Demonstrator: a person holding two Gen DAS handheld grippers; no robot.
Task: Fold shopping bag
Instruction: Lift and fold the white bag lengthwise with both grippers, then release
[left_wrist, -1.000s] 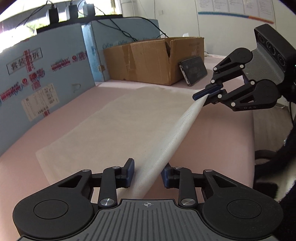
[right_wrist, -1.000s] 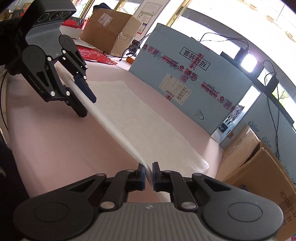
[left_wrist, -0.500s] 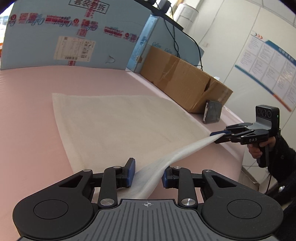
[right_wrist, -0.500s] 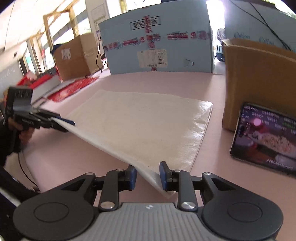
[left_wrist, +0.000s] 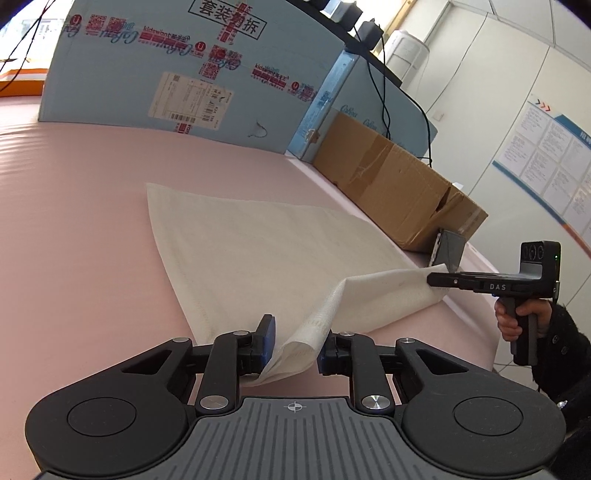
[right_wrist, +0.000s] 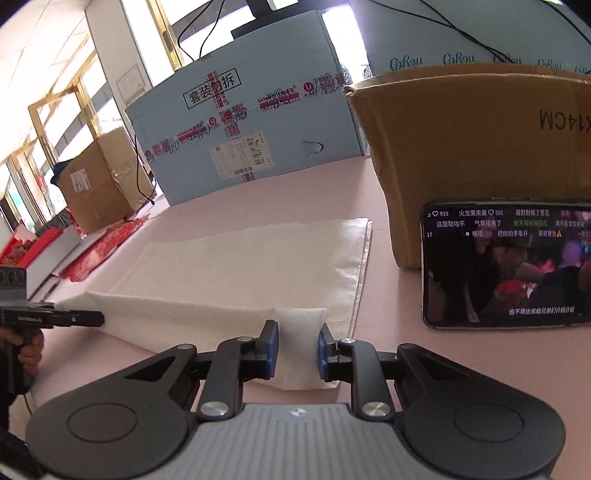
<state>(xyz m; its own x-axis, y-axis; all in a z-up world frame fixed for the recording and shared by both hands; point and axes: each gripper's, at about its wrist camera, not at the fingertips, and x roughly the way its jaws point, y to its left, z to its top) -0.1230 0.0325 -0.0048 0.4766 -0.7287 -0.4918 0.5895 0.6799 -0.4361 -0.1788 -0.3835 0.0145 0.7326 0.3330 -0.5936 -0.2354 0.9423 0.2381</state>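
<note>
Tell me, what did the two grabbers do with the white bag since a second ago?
Both carried the near edge of the white bag forward over the rest, so the lifted strip now sags low instead of stretching taut in the air. The right hand-held gripper, pinched shut a second ago, now stands open around the fold; the left hand-held gripper is open too. The phone still leans on the cardboard box.
</note>
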